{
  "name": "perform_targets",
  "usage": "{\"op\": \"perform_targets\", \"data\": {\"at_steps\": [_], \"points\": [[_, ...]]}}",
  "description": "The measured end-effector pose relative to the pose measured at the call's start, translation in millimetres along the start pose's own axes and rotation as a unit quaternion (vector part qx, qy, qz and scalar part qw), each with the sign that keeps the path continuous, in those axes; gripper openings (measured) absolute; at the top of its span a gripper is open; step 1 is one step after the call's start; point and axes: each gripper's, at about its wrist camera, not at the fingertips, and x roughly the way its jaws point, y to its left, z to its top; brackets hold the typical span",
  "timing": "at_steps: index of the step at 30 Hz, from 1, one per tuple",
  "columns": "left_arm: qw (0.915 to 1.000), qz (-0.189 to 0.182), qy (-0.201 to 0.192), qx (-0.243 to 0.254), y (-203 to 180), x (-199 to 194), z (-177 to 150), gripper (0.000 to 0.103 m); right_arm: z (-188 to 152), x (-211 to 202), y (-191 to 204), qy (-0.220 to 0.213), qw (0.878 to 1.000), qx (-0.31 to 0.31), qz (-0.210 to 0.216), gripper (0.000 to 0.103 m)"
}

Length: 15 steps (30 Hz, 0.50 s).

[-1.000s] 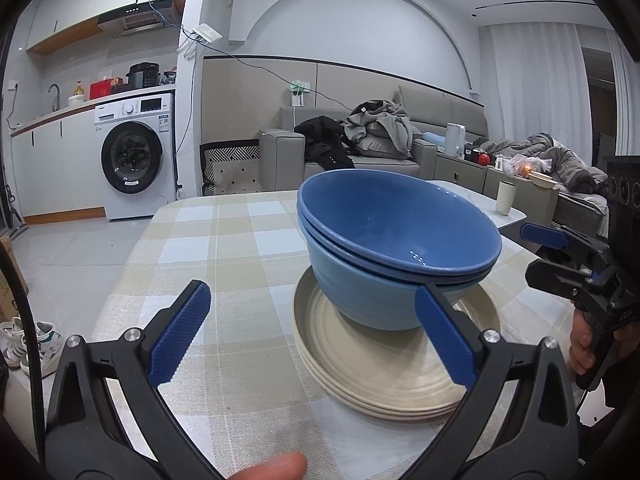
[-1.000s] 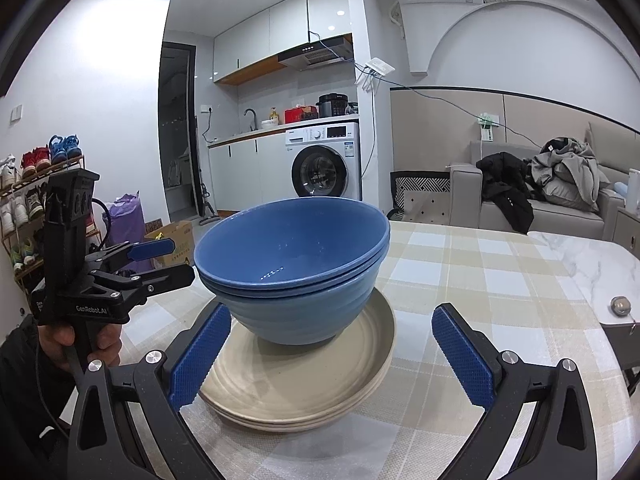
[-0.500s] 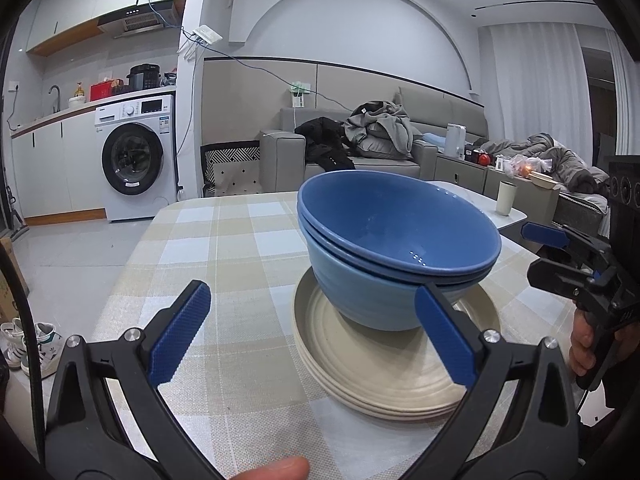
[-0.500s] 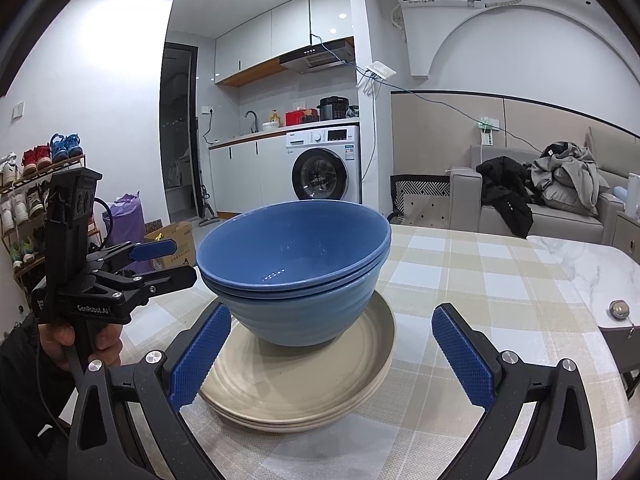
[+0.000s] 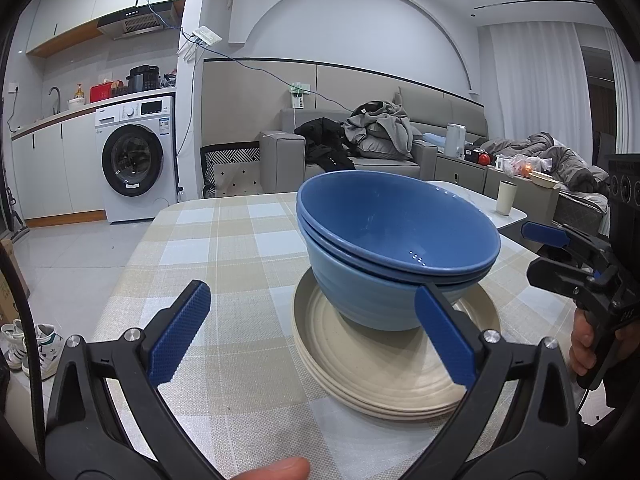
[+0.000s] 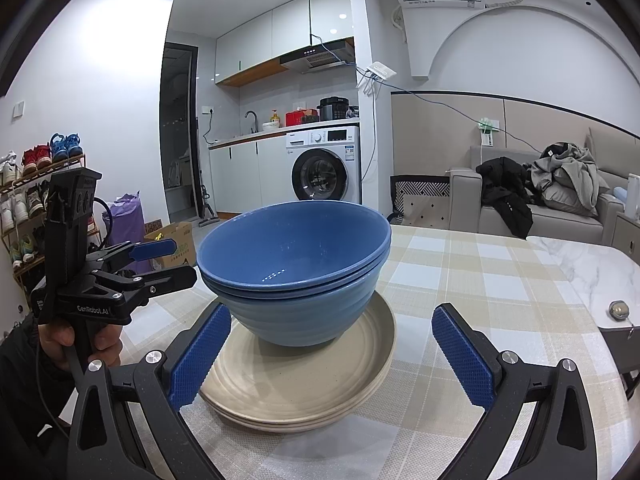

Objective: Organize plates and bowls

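Two nested blue bowls (image 5: 396,248) stand on a stack of beige plates (image 5: 380,372) on the checked table. My left gripper (image 5: 312,332) is open and empty, just short of the stack, with its right pad in front of the bowls' lower right side. In the right wrist view the same blue bowls (image 6: 296,272) and beige plates (image 6: 304,388) lie ahead of my open right gripper (image 6: 330,356), whose left pad overlaps the plates' rim. Each gripper shows in the other's view, hand-held beside the stack: the right gripper (image 5: 548,256) and the left gripper (image 6: 180,262).
The checked tablecloth (image 5: 224,248) covers the table. A white marble tabletop (image 6: 580,268) adjoins it, bearing a cup (image 5: 506,198) and a small round metal object (image 6: 619,309). Beyond are a sofa (image 5: 380,160) piled with clothes and a washing machine (image 6: 324,168).
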Motion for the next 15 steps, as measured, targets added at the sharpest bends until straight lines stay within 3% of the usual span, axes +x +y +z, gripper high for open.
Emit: {"op": "perform_targets", "data": {"at_steps": [15], "points": [[1.0, 0.0, -0.001, 0.001, 0.1, 0.7, -0.9, 0.102, -0.3, 0.1, 0.1, 0.0, 1.0, 0.0, 0.0, 0.103]]}}
